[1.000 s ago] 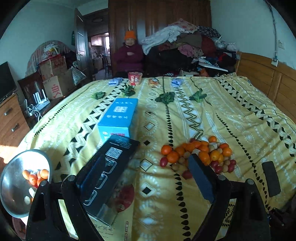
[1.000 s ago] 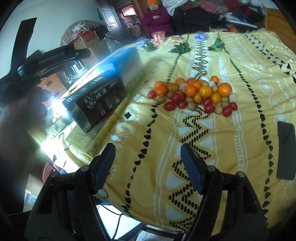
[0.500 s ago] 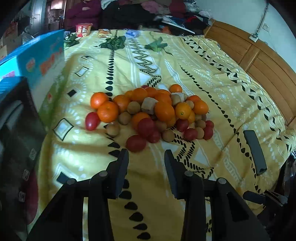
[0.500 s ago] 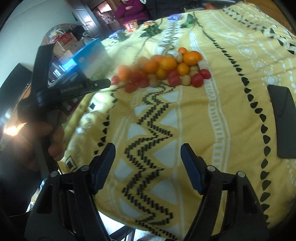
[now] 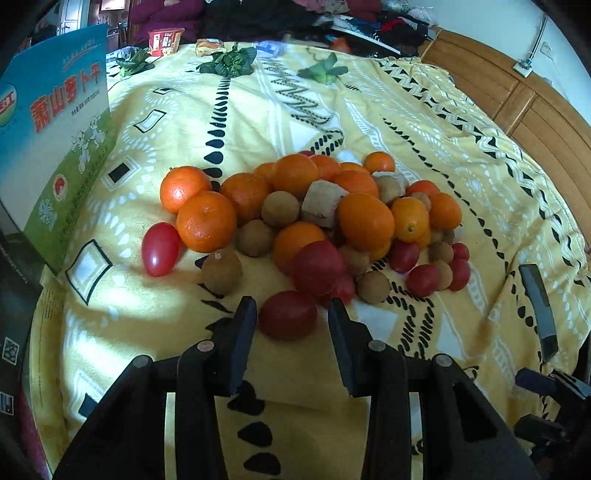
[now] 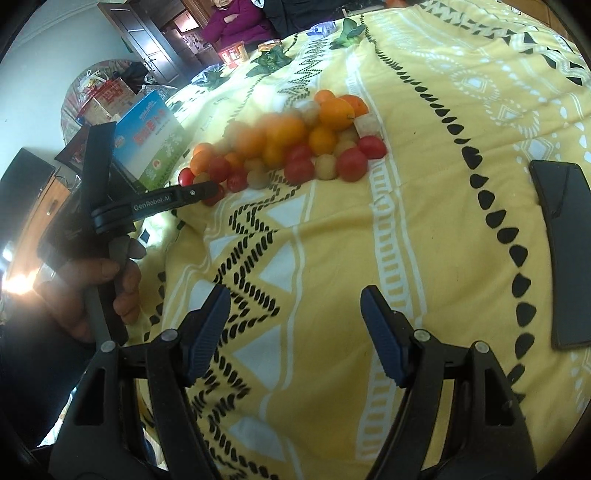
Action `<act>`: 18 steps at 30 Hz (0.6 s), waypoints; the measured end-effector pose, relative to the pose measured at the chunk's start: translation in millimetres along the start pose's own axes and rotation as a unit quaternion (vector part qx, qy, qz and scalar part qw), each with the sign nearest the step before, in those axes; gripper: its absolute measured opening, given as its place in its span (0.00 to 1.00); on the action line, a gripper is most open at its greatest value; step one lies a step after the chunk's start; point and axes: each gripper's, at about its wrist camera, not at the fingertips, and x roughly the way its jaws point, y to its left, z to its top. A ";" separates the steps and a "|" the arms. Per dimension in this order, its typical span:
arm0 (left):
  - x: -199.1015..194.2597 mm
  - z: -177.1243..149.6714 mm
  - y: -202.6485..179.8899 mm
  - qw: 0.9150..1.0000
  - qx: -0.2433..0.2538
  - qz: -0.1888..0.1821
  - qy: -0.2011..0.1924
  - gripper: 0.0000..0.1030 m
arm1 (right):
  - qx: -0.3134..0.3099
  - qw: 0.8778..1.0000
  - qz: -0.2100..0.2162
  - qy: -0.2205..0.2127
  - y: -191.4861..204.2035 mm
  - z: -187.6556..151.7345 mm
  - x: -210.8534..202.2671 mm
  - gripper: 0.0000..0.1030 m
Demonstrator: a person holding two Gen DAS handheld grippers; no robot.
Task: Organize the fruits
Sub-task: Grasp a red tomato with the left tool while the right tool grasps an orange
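Jaws of left gripper point(image 5: 291, 317) flank a red tomato point(image 5: 287, 319), untouched

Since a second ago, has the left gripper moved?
Yes. The left gripper has closed in on the fruit pile, its fingers now flanking the nearest red tomato; the blue box slid off left.

A yellow bedspread point(image 5: 424, 122) (black patterned) carries a blue box point(image 5: 51, 122), leafy greens point(image 5: 227, 62), a red cup point(image 5: 166, 37) and a dark phone point(image 6: 565, 251); a seated person point(image 6: 236, 22) watches behind.
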 end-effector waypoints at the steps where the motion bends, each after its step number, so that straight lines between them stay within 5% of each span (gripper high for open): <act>1: 2.6 -0.6 1.3 1.000 -0.003 0.000 0.002 0.40 | -0.001 1.000 -0.002 -0.003 -0.7 1.5 -0.8 0.72; 4: 4.0 -4.8 2.6 1.000 -0.002 0.003 0.001 0.32 | -0.007 1.000 -0.008 -0.011 -4.8 8.7 -2.6 0.71; 18: -31.3 -22.0 -5.4 0.999 -0.013 -0.032 -0.034 0.32 | -0.024 0.997 -0.035 -0.061 -26.5 105.0 26.7 0.66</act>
